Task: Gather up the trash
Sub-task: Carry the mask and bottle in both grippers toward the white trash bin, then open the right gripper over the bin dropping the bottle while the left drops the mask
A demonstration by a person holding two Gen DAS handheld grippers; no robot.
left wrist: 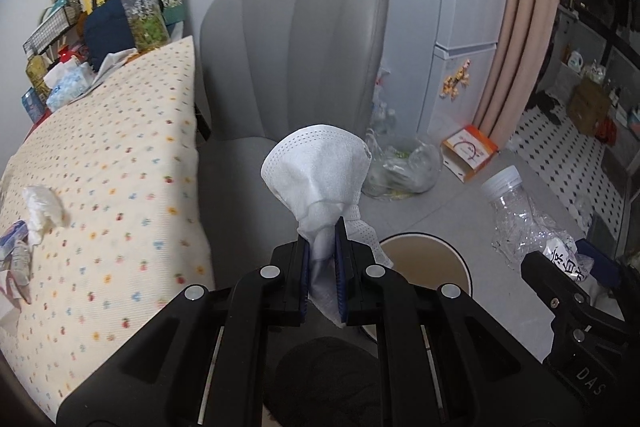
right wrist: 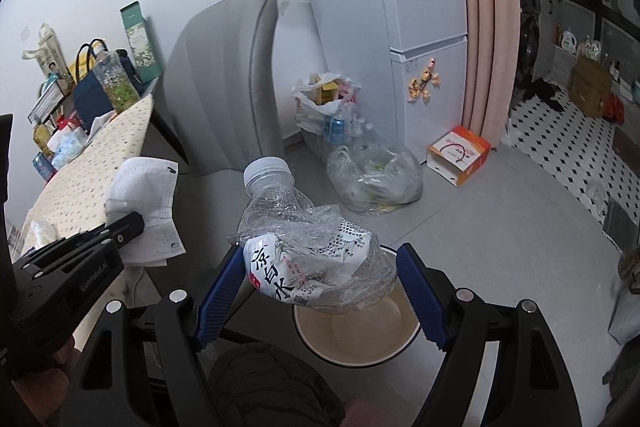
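My left gripper (left wrist: 323, 259) is shut on a crumpled white face mask (left wrist: 316, 175), which sticks up from between the blue pads; the same mask (right wrist: 142, 203) shows at the left of the right wrist view. My right gripper (right wrist: 320, 283) holds a crushed clear plastic bottle (right wrist: 304, 247) with a white cap and printed label, its pads pressed on both sides. That bottle (left wrist: 520, 215) also appears at the right of the left wrist view. A round white bin (right wrist: 356, 335) with a dark rim sits on the floor just below both grippers, seen too as the bin (left wrist: 424, 263) behind the mask.
A grey chair (left wrist: 296, 59) stands ahead beside a table with a dotted cloth (left wrist: 104, 167) bearing a tissue wad (left wrist: 42, 207) and clutter. On the floor lie a clear plastic bag (right wrist: 376, 175), a fuller bag (right wrist: 328, 107) and an orange-white box (right wrist: 460, 151) by a white fridge (right wrist: 424, 11).
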